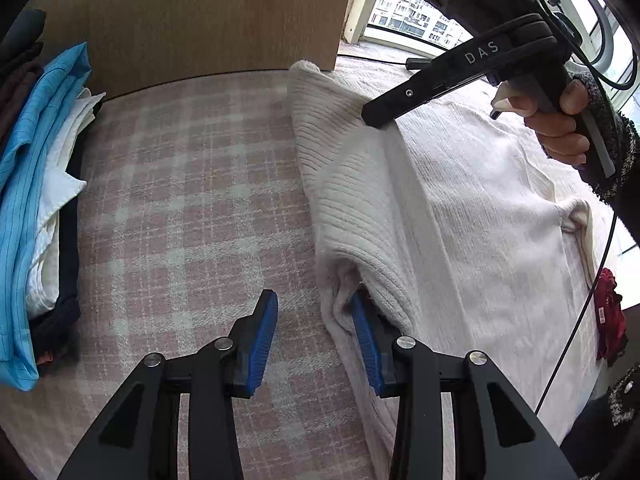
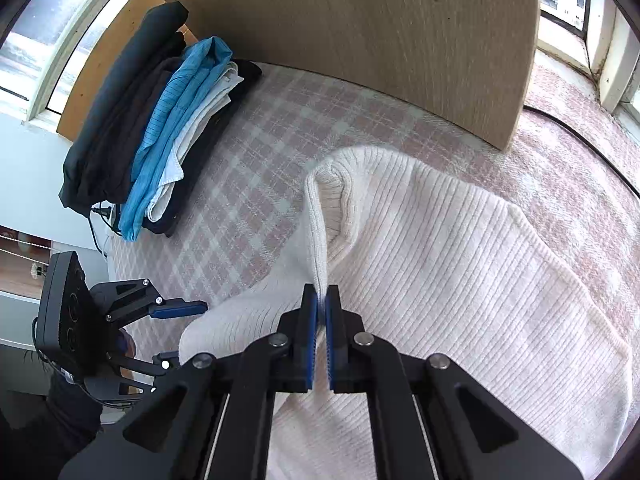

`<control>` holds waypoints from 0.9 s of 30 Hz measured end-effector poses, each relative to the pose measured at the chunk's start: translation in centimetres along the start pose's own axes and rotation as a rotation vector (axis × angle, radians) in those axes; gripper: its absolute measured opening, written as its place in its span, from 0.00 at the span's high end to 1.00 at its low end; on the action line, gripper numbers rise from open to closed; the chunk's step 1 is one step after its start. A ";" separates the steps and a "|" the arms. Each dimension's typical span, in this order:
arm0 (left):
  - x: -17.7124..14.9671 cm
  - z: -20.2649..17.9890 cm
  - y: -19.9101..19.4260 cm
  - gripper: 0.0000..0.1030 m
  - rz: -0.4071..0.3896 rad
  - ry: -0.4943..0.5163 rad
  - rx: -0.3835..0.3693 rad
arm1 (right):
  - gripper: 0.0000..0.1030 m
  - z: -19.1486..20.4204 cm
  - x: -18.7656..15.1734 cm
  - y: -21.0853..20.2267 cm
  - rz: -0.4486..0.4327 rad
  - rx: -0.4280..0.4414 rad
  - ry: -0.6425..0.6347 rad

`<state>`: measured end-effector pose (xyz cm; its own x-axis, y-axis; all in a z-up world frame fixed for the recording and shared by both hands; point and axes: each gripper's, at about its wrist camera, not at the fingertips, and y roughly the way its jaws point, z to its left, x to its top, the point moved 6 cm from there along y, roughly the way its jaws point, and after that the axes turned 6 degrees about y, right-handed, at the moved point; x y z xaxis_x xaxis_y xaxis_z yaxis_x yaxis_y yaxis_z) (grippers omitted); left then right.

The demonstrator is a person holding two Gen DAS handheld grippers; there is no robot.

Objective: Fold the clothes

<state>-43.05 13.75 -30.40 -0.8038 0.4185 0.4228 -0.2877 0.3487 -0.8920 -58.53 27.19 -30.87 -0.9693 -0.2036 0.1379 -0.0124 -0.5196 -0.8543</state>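
Sweater (image 2: 460, 248) in right gripper (image 2: 321, 320)

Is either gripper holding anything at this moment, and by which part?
The right gripper is shut on the cream ribbed knit sweater, pinching a raised fold of its edge. The left gripper is open, one finger tucked under the sweater's folded edge, holding nothing.

The sweater (image 2: 460, 264) is cream ribbed knit, soft and matt. Under it the bedspread (image 1: 192, 184) is a fuzzy pink-and-white checked weave. The headboard (image 2: 360, 32) looks like pale matt wood grain. The right gripper (image 2: 321, 320) is matt black plastic with ridged blue fingers (image 2: 310, 344) and shiny metal pins.
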 end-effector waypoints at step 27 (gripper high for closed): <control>-0.4 2.1 -3.5 0.81 -0.048 -0.021 0.207 | 0.91 1.8 3.2 2.7 -0.026 -0.226 -0.267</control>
<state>-42.78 10.61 -27.83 -0.7965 0.3873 0.4643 -0.4251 0.1875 -0.8855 -61.24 23.63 -31.82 -0.8699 -0.4182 0.2614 -0.1191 -0.3363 -0.9342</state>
